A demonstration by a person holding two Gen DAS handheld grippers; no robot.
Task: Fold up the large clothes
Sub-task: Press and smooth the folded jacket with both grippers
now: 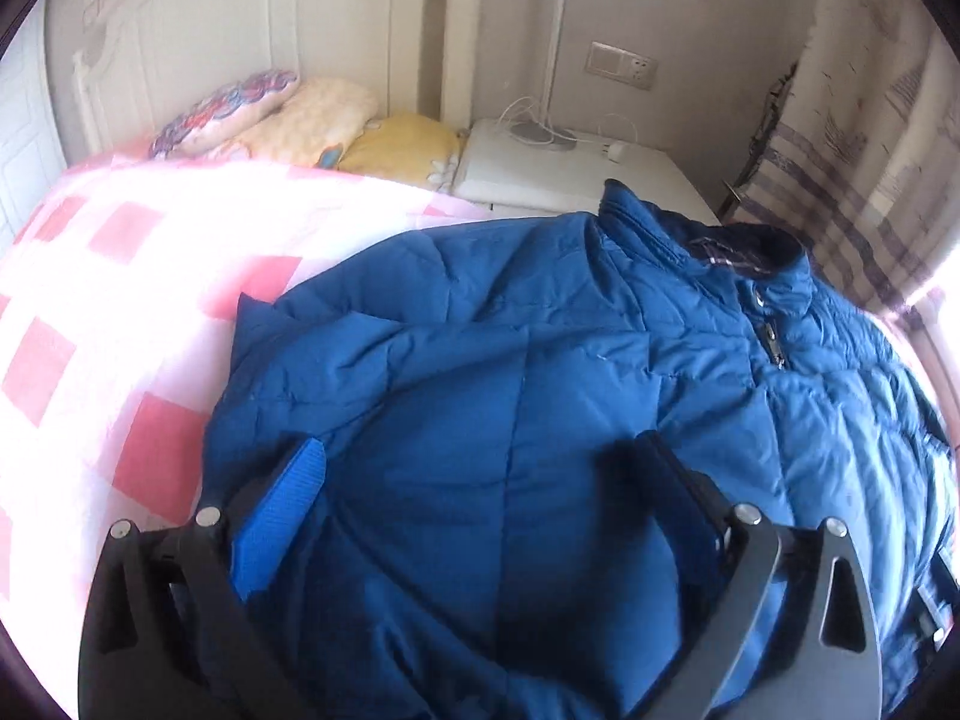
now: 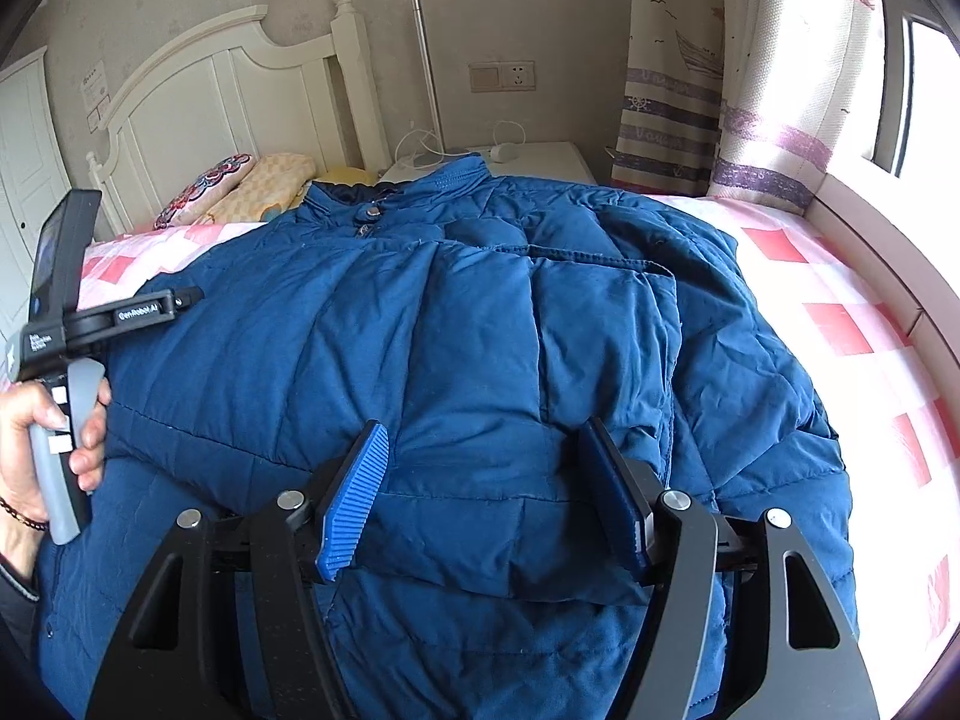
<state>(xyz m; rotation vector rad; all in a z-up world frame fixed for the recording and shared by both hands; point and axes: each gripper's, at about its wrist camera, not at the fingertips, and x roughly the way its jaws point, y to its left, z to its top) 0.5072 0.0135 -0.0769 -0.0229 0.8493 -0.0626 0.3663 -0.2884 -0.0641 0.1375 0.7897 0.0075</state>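
A large blue padded jacket (image 1: 540, 360) lies front-up on the bed, collar toward the headboard. It also shows in the right wrist view (image 2: 468, 324), where a sleeve lies folded across its chest. My left gripper (image 1: 480, 456) is open, hovering just above the jacket's left part, holding nothing. My right gripper (image 2: 486, 438) is open above the jacket's lower right part, holding nothing. The left gripper's body (image 2: 90, 312) shows in the right wrist view at the far left, held by a hand.
The bed has a pink and white checked quilt (image 1: 120, 300) and pillows (image 1: 288, 114) by a white headboard (image 2: 240, 96). A white nightstand (image 1: 570, 168) with cables stands beyond the collar. Curtains (image 2: 750, 120) and a window ledge run along the right.
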